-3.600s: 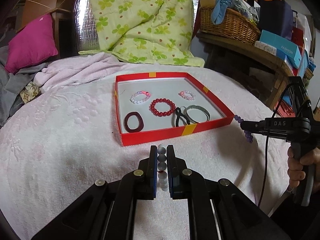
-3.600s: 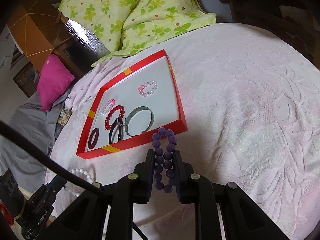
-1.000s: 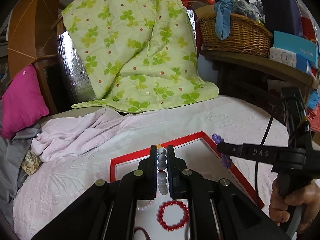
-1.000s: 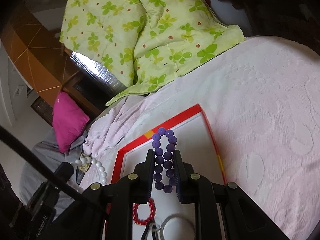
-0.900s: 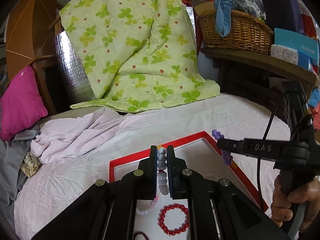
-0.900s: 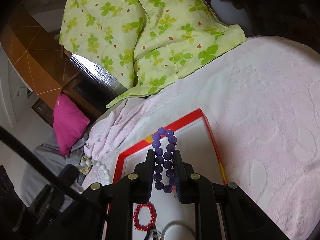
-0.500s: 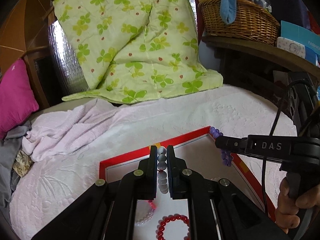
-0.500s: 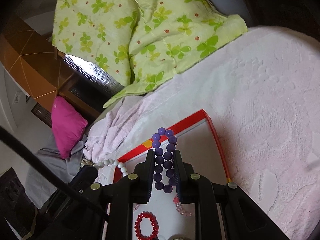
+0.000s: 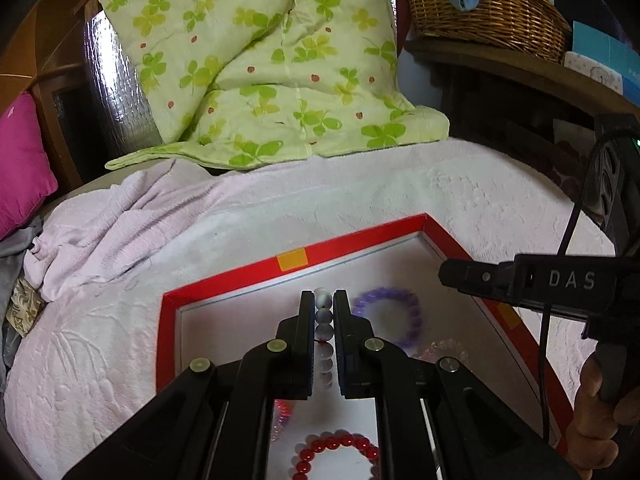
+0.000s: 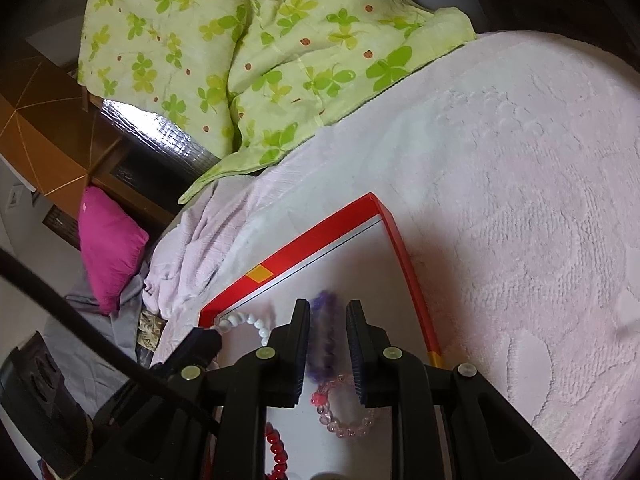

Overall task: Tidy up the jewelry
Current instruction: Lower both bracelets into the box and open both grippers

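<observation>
A red-rimmed tray (image 9: 240, 276) with a white floor lies on the pale pink bedspread. My left gripper (image 9: 323, 296) hovers over its far half, shut on a white bead bracelet (image 9: 324, 332) that stands upright between the pads. The same bracelet (image 10: 248, 322) shows in the right wrist view, at the left gripper's tip. My right gripper (image 10: 328, 308) is above the tray's far right corner, its jaws slightly apart. The purple bead bracelet (image 9: 384, 292) is a blurred ring on the tray floor, free of the right gripper (image 9: 444, 276). It shows as a smear (image 10: 326, 340) below the fingers.
A red bead bracelet (image 9: 336, 440) and a clear pink one (image 9: 444, 348) lie in the tray. Beyond it are a crumpled pink blanket (image 9: 132, 216), a green clover quilt (image 9: 260, 80) and a magenta pillow (image 9: 20, 168). A wicker basket (image 9: 480, 12) sits on a shelf at right.
Both grippers have moved forward and down over the tray's far half. The purple bracelet has left the right gripper's pads and dropped toward the tray floor. The left grip is unchanged.
</observation>
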Available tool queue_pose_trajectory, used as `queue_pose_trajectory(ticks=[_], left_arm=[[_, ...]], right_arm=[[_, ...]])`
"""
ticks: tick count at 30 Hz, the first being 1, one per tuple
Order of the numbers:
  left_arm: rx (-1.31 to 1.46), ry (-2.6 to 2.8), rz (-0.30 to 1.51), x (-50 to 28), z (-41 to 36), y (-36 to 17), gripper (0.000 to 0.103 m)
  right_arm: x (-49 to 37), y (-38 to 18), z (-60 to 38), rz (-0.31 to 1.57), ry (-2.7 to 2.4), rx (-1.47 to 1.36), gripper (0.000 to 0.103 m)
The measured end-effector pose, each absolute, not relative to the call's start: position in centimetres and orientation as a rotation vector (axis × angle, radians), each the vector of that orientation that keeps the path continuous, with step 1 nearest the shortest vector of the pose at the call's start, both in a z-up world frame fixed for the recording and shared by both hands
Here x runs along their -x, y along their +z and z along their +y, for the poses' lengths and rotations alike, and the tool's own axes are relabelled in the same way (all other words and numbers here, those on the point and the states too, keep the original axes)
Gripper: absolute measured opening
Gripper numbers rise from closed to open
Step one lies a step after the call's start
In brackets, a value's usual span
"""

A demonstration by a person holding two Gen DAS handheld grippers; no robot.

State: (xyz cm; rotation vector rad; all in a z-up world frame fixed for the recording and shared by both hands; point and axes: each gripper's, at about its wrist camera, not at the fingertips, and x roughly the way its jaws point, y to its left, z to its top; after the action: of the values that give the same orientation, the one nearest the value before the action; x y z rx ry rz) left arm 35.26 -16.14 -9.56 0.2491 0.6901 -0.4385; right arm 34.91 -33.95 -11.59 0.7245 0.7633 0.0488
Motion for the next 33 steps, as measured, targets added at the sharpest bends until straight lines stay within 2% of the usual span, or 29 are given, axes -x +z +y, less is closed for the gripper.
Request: queue_pose_trajectory(ticks=[14, 17, 19, 25, 33], left_arm=[[-0.308, -0.382, 0.661, -33.9, -15.8, -9.4, 0.012], [-0.311, -0.366, 0.646, -33.0, -15.3, -9.1, 0.027], [-0.313, -0.349, 0.63, -32.2, -15.0, -8.7, 0.048], [-0.324, -0.312, 0.598, -29.5, -14.0, -7.8, 0.066], [-0.3, -0.264, 0.602, -26.3, -11.8, -6.4, 0.076]], right_arm=[[-34.5, -11.1, -33.8, 0.762, 0.03, -0.7, 0.022], [-34.2, -10.6, -33.6, 0.758, 0.03, -0.69, 0.022], [-33.8, -10.2, -33.3, 0.752, 0.029, -0.677, 0.022], [-32.6, -9.2, -32.7, 0.757, 0.028, -0.651, 0.023], [-30.1, -8.0, -31.4, 0.763, 0.033, -0.614, 0.024]])
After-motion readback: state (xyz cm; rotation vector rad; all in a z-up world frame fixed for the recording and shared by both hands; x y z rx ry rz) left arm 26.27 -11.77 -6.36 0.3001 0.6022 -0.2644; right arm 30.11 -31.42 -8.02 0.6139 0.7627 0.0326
